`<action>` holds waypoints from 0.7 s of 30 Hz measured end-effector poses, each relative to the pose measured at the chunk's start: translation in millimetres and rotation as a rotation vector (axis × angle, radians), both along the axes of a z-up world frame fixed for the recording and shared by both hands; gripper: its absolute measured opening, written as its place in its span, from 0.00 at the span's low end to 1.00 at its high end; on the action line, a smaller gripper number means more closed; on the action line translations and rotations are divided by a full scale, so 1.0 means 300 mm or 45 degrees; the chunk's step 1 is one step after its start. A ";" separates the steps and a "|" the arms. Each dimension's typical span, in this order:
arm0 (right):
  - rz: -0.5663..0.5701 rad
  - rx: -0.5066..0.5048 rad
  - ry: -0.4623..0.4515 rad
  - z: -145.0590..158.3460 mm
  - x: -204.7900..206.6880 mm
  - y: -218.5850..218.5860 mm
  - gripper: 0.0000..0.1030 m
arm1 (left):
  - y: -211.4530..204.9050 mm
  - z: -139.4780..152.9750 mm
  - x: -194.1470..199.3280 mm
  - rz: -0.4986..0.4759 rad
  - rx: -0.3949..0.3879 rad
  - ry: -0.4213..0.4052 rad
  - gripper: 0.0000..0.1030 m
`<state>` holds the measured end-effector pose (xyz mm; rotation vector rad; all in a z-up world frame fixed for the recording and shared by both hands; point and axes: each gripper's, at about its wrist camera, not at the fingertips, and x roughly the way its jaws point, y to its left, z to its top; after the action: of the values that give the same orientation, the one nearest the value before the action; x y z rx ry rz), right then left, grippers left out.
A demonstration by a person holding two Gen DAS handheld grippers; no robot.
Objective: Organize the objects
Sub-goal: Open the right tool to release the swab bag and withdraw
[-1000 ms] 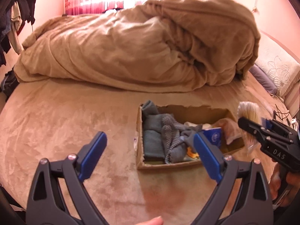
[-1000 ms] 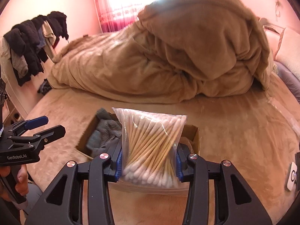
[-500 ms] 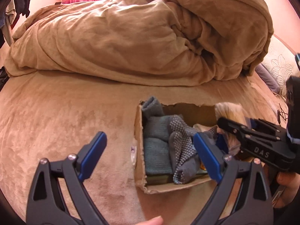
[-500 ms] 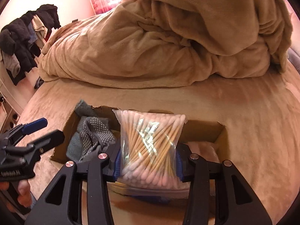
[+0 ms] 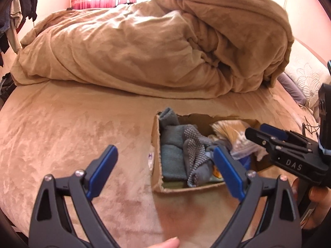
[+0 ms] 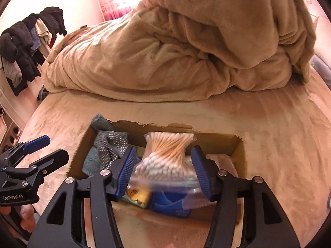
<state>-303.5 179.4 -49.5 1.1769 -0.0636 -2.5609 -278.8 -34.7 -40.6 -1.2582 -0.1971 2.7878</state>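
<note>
A torn cardboard box [image 5: 155,144] [image 6: 235,144] sits on the bed with grey-blue cloths and a dotted grey sock [image 5: 194,150] [image 6: 111,144] in its left part. A clear bag of cotton swabs [image 6: 165,157] [image 5: 229,132] lies blurred between the jaws of my right gripper [image 6: 164,169], which stand apart from it over the box. A blue packet [image 6: 171,203] lies beneath. My right gripper also shows in the left wrist view [image 5: 256,133]. My left gripper [image 5: 165,167] is open and empty in front of the box's left side.
A large tan duvet [image 5: 155,47] [image 6: 186,41] is piled behind the box. Pillows [image 5: 306,78] lie at the right. Dark clothes [image 6: 24,41] hang at the left wall. Tan bed sheet [image 5: 72,128] stretches left of the box.
My right gripper has moved down over the box and its jaws have opened; the swab bag has dropped from the grip into the box. My left gripper stayed open.
</note>
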 end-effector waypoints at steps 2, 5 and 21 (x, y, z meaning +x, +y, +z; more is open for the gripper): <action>-0.002 0.004 0.015 0.026 0.033 0.005 0.57 | -0.003 0.028 0.033 0.010 0.001 0.012 0.92; -0.003 0.007 0.034 0.064 0.083 0.010 0.57 | 0.000 0.061 0.088 0.025 -0.010 0.024 0.92; -0.047 0.012 0.092 0.176 0.394 0.076 0.57 | 0.057 0.152 0.379 0.032 -0.061 0.043 0.92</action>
<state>-185.3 202.1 3.4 1.0954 -0.0574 -2.6362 -165.0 -17.7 5.0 -1.2262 -0.1461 2.8489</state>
